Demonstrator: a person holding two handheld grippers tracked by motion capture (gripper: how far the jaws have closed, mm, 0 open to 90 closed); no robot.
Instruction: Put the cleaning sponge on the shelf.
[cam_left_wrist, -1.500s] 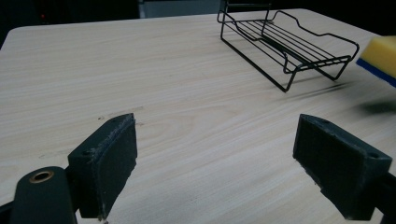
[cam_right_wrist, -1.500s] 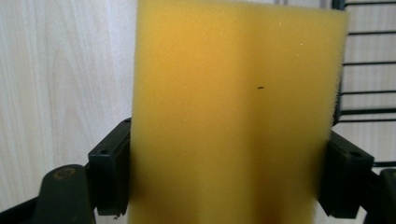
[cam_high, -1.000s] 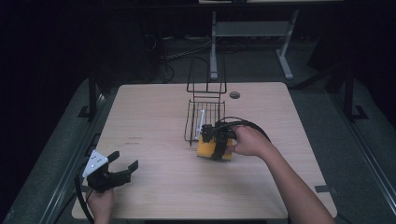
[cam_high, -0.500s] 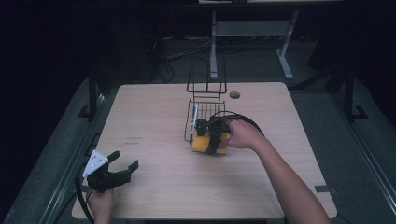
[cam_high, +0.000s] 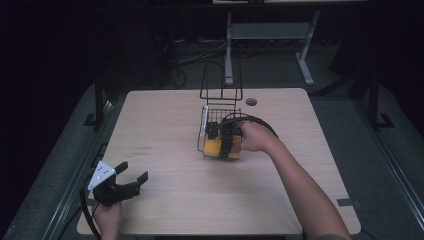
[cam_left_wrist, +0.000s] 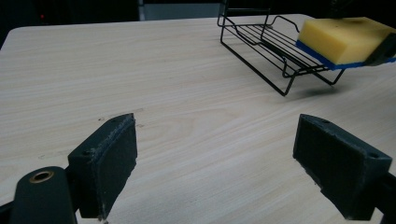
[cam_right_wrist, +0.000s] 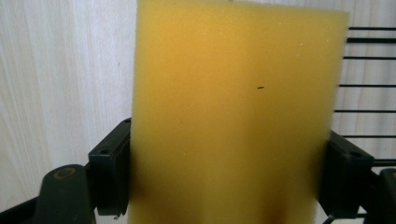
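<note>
Sponge (cam_right_wrist: 233, 116) now nearer the wire rack (cam_high: 220, 117), pinched in right tool (cam_high: 222, 142); left tool (cam_high: 131, 179) spread wide.

A: What is seen of the sponge (cam_right_wrist: 233, 112)?

B: A yellow, matt, finely pored foam is shown; a blue layer is seen beneath it in the left gripper view.

A: And the rack (cam_left_wrist: 271, 42)?

B: Thin black wire, smooth and slightly glossy, is noted; the table (cam_high: 165, 125) is finished in pale, matt wood grain; the left gripper (cam_left_wrist: 217, 163) pads are faced in dark, rough, matt rubber.
</note>
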